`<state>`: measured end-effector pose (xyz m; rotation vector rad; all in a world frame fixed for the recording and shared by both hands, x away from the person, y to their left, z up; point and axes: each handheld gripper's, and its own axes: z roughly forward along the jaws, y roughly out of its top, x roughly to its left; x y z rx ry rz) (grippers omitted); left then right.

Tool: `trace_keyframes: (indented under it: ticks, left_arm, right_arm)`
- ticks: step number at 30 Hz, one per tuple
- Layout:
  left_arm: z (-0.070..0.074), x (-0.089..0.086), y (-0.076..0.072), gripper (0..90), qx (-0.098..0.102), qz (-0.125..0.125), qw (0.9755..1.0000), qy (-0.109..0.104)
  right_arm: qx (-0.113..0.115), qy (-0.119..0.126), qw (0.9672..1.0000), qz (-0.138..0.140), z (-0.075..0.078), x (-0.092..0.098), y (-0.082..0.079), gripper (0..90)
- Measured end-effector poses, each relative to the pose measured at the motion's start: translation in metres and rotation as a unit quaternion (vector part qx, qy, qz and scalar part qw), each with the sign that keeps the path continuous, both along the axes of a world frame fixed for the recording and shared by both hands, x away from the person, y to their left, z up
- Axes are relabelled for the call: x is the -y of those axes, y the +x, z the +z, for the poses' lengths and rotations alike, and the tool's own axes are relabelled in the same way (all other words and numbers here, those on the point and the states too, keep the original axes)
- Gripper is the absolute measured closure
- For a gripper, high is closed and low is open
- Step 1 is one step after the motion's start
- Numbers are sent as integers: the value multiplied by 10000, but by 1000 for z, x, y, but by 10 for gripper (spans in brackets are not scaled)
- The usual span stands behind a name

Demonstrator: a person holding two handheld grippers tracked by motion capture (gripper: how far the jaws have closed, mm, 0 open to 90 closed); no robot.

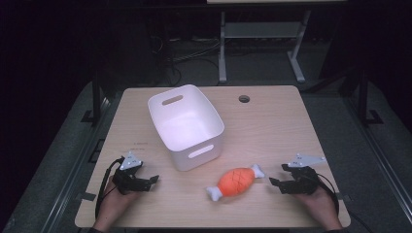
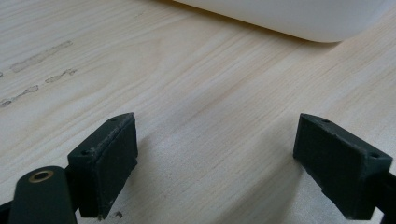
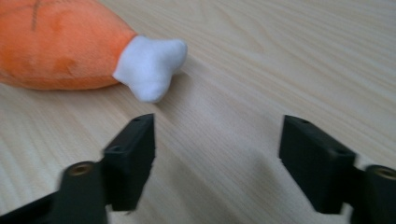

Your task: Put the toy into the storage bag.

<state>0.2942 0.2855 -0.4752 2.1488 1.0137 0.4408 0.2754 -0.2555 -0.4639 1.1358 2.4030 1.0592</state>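
Your right tool (image 1: 277,183) rests low over the surface (image 1: 272,126) near its front right corner, its jaws standing well apart with nothing between them. The plush drumstick (image 1: 236,181) lies flat on the surface just to the left of that tool, between your two hands and a little nearer the right one. Its orange body runs on a slant, with one white bone end (image 1: 257,170) pointing up toward the right tool and the other white end (image 1: 214,193) toward the front edge.

In the right gripper view the nearer bone end (image 3: 150,67) sits just ahead of the left-hand jaw and off to its side, close but apart from it, as far as the slightly blurred picture lets you judge.

Your left tool (image 1: 152,180) lies at the front left, jaws wide and holding nothing, bare wood between them. The white bin (image 1: 187,127) stands just beyond it, and the drumstick lies just in front of the bin's near right corner.
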Motion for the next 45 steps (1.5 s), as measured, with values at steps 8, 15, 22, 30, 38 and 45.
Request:
trace_keyframes:
  ticks: [8, 15, 22, 30, 38, 45]
  left_arm:
    - [0, 0, 0, 131, -1, 0, 10000, 0]
    - [0, 0, 0, 131, 0, 0, 10000, 0]
    - [0, 0, 0, 131, -1, 0, 10000, 0]
    - [0, 0, 0, 131, 0, 1, 10000, -1]
    - [0, 0, 0, 131, -1, 2, 10000, -1]
    - [0, 0, 0, 131, -1, 0, 10000, -1]
  right_arm:
    - [183, 161, 9993, 293, 15, 1, 1, 621]
    - [224, 117, 9983, 534, 25, -8, 0, 879]
    - [213, 74, 9961, 851, 30, -20, 2, 898]
    - [134, 179, 9929, 1169, 34, -33, 4, 897]
    - [93, 186, 9881, 1524, 38, -50, 5, 897]
    - [101, 203, 9835, 1793, 43, -65, 2, 897]
